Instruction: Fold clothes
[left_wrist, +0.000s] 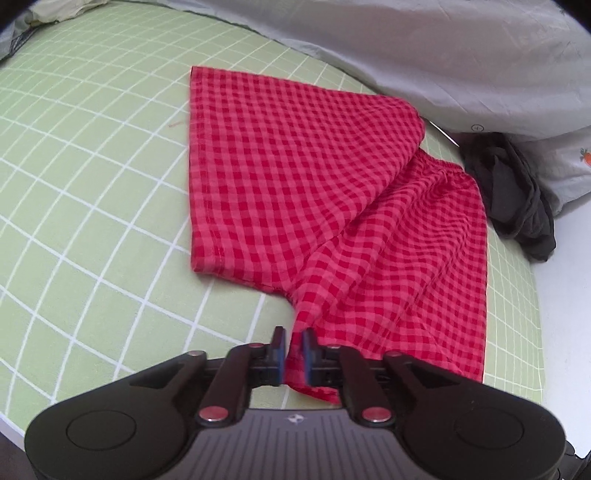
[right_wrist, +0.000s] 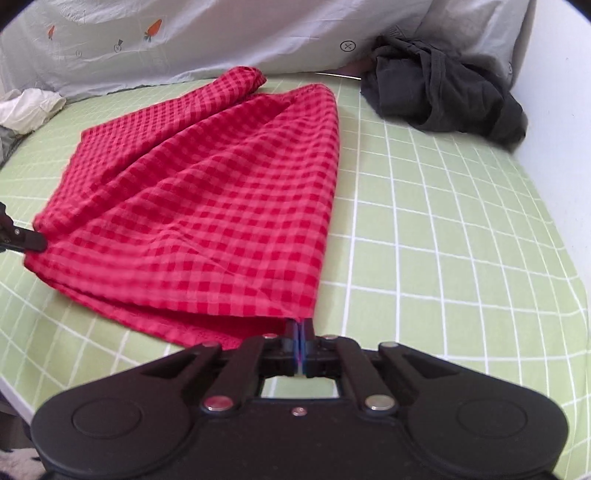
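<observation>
Shorts (left_wrist: 295, 177) ahead, corners pinched by left gripper (left_wrist: 294, 345), right gripper (right_wrist: 300, 334)

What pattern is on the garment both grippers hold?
Red-and-pink gingham check on the shorts, clearest in the left wrist view.

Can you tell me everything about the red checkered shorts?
The red checkered shorts look like thin, crinkly cloth in red and pink squares, with a gathered stretchy waistband. They lie partly folded on the green grid sheet, one leg flat, the rest lifted and wrinkled. The left gripper pinches one near corner, the right gripper another. A dark garment lies close by.
</observation>
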